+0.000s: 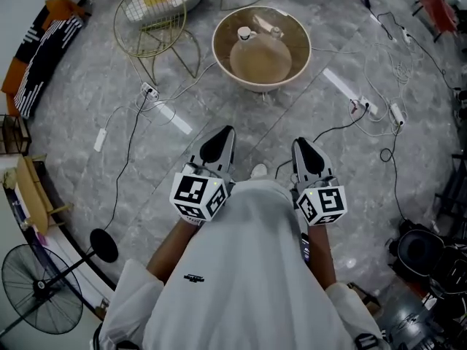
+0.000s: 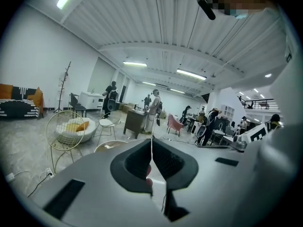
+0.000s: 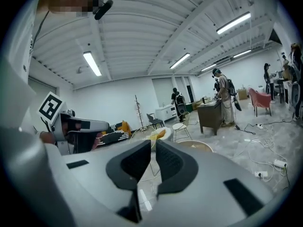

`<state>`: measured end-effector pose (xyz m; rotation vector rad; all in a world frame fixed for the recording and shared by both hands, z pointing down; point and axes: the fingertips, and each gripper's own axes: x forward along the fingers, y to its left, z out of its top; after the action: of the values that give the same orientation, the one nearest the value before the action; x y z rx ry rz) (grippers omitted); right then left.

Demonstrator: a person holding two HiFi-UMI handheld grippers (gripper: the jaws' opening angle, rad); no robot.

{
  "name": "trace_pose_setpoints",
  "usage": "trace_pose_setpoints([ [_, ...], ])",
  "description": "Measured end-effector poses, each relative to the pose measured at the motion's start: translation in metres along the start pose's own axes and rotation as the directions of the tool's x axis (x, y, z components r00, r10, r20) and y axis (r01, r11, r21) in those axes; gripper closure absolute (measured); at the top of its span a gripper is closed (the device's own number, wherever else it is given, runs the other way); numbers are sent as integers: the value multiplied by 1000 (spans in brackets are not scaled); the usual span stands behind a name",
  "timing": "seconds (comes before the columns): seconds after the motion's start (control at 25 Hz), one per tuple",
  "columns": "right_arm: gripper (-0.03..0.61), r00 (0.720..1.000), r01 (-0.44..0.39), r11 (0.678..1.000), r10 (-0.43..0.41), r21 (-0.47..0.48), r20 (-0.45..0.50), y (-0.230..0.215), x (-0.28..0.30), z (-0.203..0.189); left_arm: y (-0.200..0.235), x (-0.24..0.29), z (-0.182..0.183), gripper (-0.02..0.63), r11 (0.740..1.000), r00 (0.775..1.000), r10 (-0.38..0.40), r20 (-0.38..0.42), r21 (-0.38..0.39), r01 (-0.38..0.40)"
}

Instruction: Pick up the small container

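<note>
Left tongs [image 2: 151, 148] are closed: in the left gripper view the two black pads meet along a thin line, and no object is gripped between them. Right tongs [image 3: 153, 150] are only a little open, with a narrow gap between the pads and nothing inside this gap. In the head view both tongs are held close to the body of the person in a white shirt [image 1: 241, 268]. They are side by side, a little apart, and both point forward.

The small white container with a cap [image 1: 244, 34] stands well ahead of the tongs, on the round beige bench with a raised rim [image 1: 219, 42]. It is on the far left part of the bench, more in front of the left tongs than of the right ones. Both tongs are well apart from it. Just to the right of it, on the same bench, lies another small pale object [image 1: 268, 28], which I cannot identify.

Ahead and to the left of the left tongs stands a gold wire chair [image 1: 146, 20] with a white cushion. White power strips [image 1: 149, 91] and thin cables lie on the grey marble floor [image 1: 80, 122] between the tongs and the bench.
</note>
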<state>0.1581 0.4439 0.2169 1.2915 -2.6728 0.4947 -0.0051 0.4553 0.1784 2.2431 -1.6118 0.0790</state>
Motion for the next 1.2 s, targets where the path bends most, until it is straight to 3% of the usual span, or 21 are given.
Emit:
trace_pose_setpoints([
  [0.2,552,998,17,999,-19,30,59,-30,-9,17,-25,17,3,589,1000,1000,-17,13,13,16],
  [0.52,552,996,62,996,-66,65,58,-68,-12,23,-41,43,13,589,999,1000,-31,-4,37,31],
  [0.72,525,996,66,990,-72,122,48,-84,9,25,-31,66,16,589,999,999,-42,-19,30,43],
  [0.8,571,995,80,990,-86,119,46,-91,21,27,-23,80,20,589,998,999,-50,-18,28,50],
  [1.08,571,995,90,987,-94,134,25,-108,87,51,18,142,46,589,996,996,-88,-26,15,89],
  [1.2,528,994,100,982,-104,157,19,-116,123,66,39,172,61,589,993,993,-113,-39,7,114],
])
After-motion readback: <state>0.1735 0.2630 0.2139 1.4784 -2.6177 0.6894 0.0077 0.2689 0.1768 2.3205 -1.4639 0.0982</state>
